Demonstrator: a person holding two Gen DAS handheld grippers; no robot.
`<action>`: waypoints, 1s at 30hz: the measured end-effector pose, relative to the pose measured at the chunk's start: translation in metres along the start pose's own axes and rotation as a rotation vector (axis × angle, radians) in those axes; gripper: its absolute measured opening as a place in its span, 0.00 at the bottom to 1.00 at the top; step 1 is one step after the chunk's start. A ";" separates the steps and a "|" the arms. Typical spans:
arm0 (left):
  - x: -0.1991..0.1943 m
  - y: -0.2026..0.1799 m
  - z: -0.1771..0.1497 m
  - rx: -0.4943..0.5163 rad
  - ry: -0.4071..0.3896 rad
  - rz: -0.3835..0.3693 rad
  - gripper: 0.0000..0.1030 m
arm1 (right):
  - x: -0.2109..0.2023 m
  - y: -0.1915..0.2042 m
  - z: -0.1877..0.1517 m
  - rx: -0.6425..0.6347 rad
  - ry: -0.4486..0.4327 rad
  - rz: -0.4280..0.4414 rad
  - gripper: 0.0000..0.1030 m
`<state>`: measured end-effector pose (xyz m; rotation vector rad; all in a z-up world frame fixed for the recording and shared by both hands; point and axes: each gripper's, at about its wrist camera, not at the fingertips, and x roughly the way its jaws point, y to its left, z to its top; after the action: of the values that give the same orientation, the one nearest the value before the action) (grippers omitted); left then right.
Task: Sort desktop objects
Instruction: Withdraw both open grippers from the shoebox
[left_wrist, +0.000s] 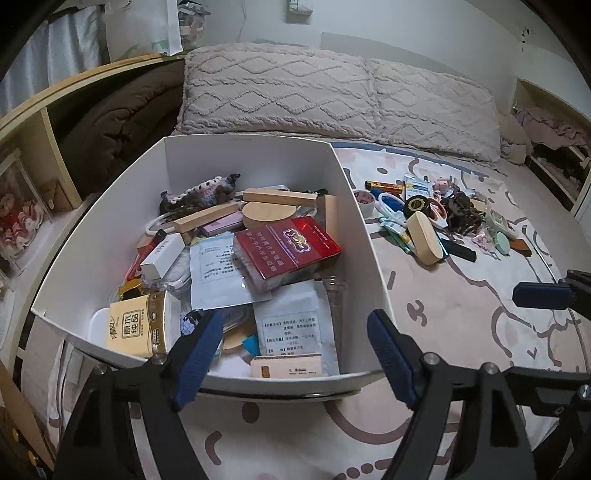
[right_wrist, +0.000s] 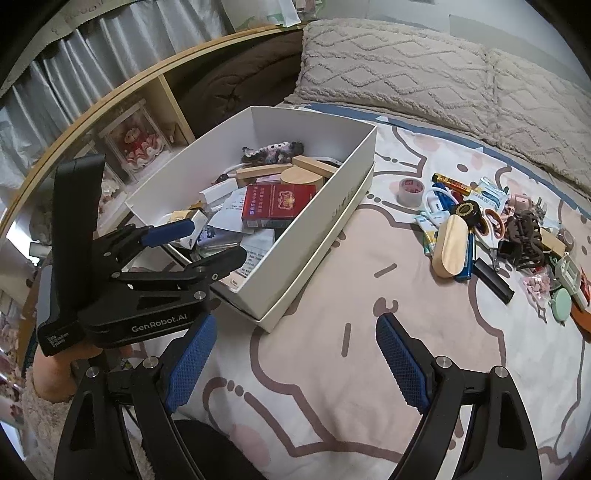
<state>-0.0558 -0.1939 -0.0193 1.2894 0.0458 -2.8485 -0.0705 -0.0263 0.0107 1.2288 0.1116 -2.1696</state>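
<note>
Clutter sat in two places on the bed, and the split explained the layout: sorted things filled the white box (left_wrist: 354, 206), while the unsorted pile (right_wrist: 491, 236) lay loose on the patterned sheet, ahead and to the right of the right hand-held gripper (right_wrist: 291, 365).

The left hand-held gripper (left_wrist: 291, 354) hung over the near end of the box, tilted down into it, with its jaws spread and nothing between them. Directly below and ahead of it lay paper packets (left_wrist: 291, 325), a small card (left_wrist: 286, 366) and a red carton (left_wrist: 286, 251), stacked untidily as dropped things tend to be. That pose suited a release into the box rather than a pick.

The right hand-held gripper was also spread wide and empty, over bare sheet between box and pile. It probably waited there because it was nearer the pile, where a wooden oval case (right_wrist: 448, 245), a battery (right_wrist: 452, 181) and a roll of tape (right_wrist: 411, 191) lay.
</note>
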 end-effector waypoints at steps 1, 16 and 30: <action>-0.002 0.000 0.000 -0.001 -0.002 0.002 0.78 | -0.002 0.001 0.000 -0.001 -0.005 0.001 0.85; -0.029 -0.009 -0.003 -0.013 -0.067 0.004 0.78 | -0.022 -0.009 -0.008 0.005 -0.078 -0.033 0.85; -0.055 -0.027 -0.015 -0.021 -0.148 0.039 0.94 | -0.055 -0.017 -0.028 -0.016 -0.208 -0.049 0.85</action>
<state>-0.0090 -0.1668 0.0126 1.0609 0.0480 -2.8925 -0.0396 0.0241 0.0353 0.9940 0.0719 -2.3206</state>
